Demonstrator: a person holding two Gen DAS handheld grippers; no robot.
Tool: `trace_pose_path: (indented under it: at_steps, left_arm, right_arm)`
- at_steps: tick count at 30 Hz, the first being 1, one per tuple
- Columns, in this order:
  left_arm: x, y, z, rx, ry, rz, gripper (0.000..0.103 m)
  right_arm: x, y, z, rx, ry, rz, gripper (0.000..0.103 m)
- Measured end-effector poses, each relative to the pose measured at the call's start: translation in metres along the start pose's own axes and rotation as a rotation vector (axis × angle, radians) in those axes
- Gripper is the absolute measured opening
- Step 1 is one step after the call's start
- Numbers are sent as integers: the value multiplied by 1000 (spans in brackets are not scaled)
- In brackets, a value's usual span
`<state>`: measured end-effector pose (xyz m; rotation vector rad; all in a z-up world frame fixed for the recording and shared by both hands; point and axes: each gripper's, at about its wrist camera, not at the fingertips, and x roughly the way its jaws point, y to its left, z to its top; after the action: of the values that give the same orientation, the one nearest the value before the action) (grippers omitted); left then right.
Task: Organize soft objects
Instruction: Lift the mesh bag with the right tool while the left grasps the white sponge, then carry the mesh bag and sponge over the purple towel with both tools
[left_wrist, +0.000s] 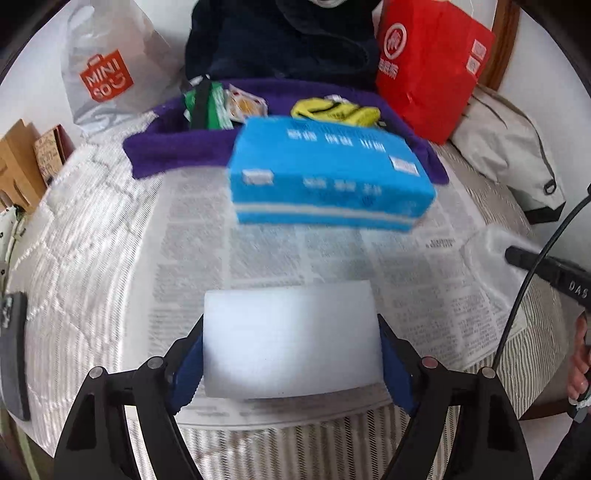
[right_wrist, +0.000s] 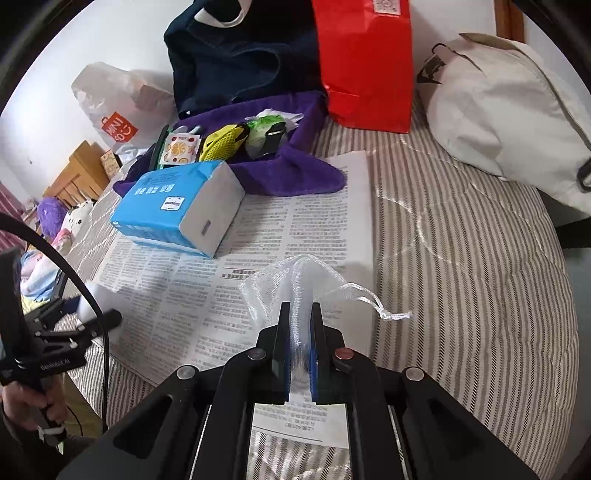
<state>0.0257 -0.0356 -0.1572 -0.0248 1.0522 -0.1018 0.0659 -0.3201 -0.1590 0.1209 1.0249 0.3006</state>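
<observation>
My left gripper (left_wrist: 291, 332) is shut on a white sponge block (left_wrist: 291, 339), held between its blue pads above the newspaper (left_wrist: 207, 240). My right gripper (right_wrist: 300, 314) is shut on a white mesh drawstring pouch (right_wrist: 291, 280) that lies on the newspaper (right_wrist: 314, 221). A blue tissue pack (left_wrist: 325, 173) lies ahead of the sponge; it also shows in the right wrist view (right_wrist: 177, 206). Behind it a purple cloth (left_wrist: 173, 147) holds a yellow mesh item (left_wrist: 336, 110), a green packet (left_wrist: 210, 107) and a fruit-print sachet (right_wrist: 181, 147).
A red paper bag (left_wrist: 428, 62), a dark blue tote (left_wrist: 280, 40), a white Miniso bag (left_wrist: 103, 66) and a beige bag (right_wrist: 509, 107) stand along the back of the striped bed (right_wrist: 461, 258). Plush toys (right_wrist: 55, 218) lie beyond the left edge.
</observation>
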Motion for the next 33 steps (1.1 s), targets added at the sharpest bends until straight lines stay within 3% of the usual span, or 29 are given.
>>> trace_pose_path:
  at_steps: [13, 33]
  left_arm:
    - [-25, 31, 45, -18, -96, 12, 80]
    - [-35, 53, 101, -5, -172, -66, 80]
  right_arm:
    - [4, 36, 27, -53, 6, 45, 7]
    - [-1, 70, 65, -84, -13, 93, 7]
